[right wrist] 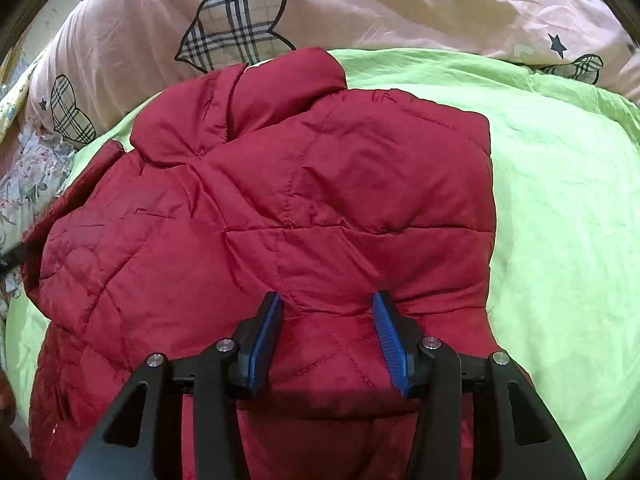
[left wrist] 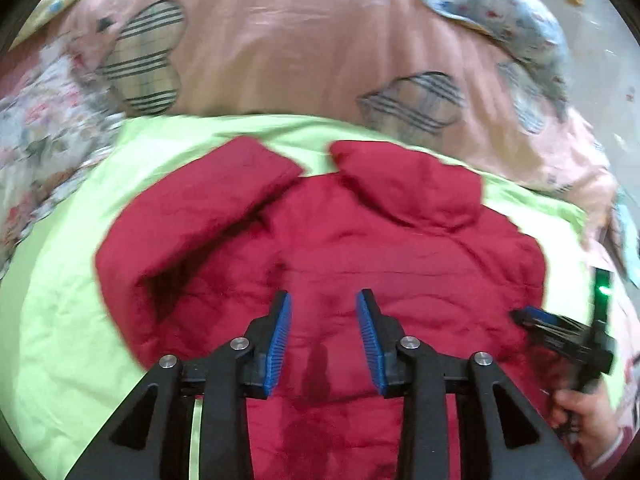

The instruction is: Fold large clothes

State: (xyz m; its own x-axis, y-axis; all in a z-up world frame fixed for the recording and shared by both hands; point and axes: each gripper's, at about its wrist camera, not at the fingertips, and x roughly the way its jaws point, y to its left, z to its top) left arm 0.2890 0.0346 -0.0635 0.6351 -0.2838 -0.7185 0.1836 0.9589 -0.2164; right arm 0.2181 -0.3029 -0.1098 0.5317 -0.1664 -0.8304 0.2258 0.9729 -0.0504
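My dark-red quilted puffer jacket (right wrist: 264, 208) lies flat on the lime-green cotton sheet (right wrist: 560, 208), its collar end pointing toward the pink quilt with plaid hearts (right wrist: 360, 4) beyond it. My left tongs (left wrist: 324, 312) hang over the jacket's middle, blue pads spread with nothing between them. My right tongs (right wrist: 326, 312) are likewise spread over the jacket's near right part, pinching nothing; from the left camera they sit at the jacket's right edge.

I judge the sides are tucked in and the next move is a fold toward the collar. To do it well, I should pinch the near hem at both corners, taking every layer of the slippery shell, and lift evenly so the padding does not slump.

Right of the jacket the sheet lies bare, giving room to swing. Left of the jacket a sleeve (left wrist: 208, 204) bulges outward, and a flowered cloth (left wrist: 48, 120) crowds that side.
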